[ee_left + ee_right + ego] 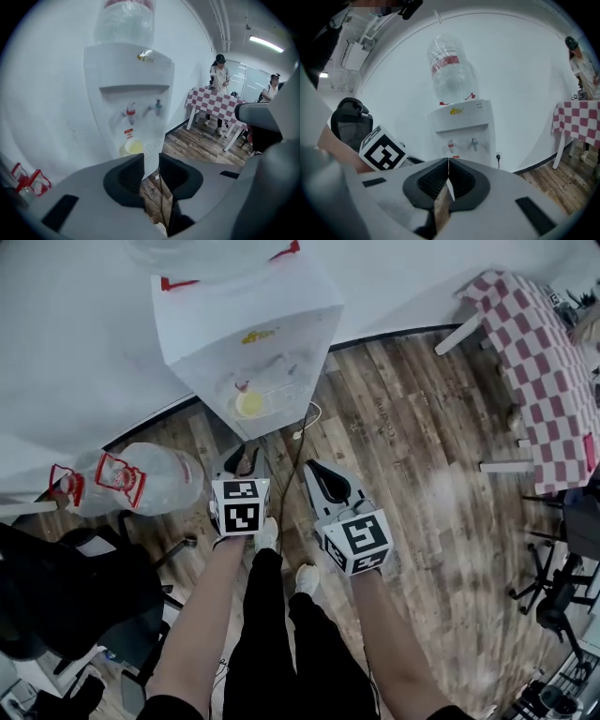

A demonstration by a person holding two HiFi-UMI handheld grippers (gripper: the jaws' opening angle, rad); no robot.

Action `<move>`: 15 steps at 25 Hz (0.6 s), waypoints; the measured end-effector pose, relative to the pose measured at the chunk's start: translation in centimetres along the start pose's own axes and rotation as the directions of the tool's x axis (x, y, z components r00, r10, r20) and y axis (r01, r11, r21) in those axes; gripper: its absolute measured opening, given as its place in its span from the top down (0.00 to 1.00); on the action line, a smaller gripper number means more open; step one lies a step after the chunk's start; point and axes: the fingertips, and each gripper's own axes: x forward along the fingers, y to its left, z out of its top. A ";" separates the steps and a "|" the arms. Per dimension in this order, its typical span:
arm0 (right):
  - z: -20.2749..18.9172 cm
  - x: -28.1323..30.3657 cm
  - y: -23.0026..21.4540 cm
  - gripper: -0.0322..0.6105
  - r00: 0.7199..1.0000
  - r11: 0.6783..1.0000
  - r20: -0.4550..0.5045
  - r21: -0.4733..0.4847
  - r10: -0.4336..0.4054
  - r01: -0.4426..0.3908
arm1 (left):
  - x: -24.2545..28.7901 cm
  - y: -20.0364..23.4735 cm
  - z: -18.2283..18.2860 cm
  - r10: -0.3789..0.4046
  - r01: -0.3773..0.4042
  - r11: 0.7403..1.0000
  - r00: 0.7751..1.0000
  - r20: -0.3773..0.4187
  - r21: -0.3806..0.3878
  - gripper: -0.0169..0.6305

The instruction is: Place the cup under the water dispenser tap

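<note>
A pale yellow cup [248, 404] stands on the drip tray of the white water dispenser [281, 324], below the red tap [243, 386]. In the left gripper view the cup [133, 147] sits under the red tap [131, 112], with a blue tap [158, 105] to its right. My left gripper [246, 463] hangs in front of the dispenser, clear of the cup; its jaws [151, 161] stand a little apart with nothing between them. My right gripper [319, 474] is beside it, its jaws shut [448, 164] and empty.
An empty water bottle [141, 479] lies on the wood floor at the left, next to a black office chair [56, 596]. A cable [300, 432] trails from the dispenser. A red-checked table [544, 381] stands at the right, with two people [219, 75] beside it.
</note>
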 end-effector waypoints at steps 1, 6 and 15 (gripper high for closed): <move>0.3 -1.0 0.5 0.92 1.000 1.000 0.000 0.001 0.001 -0.001 | -1.4 -0.5 0.1 0.000 0.000 1.000 1.000 0.005 -0.001 0.83; 2.7 -6.2 2.3 0.92 1.000 1.000 0.009 -0.001 0.006 -0.006 | -8.5 -3.6 1.7 0.001 0.000 1.000 0.999 0.048 -0.013 0.95; 7.1 -14.3 6.3 0.92 0.998 0.999 0.064 0.039 0.024 -0.026 | -21.4 -6.7 3.5 -0.046 0.056 0.995 0.993 0.110 -0.083 0.95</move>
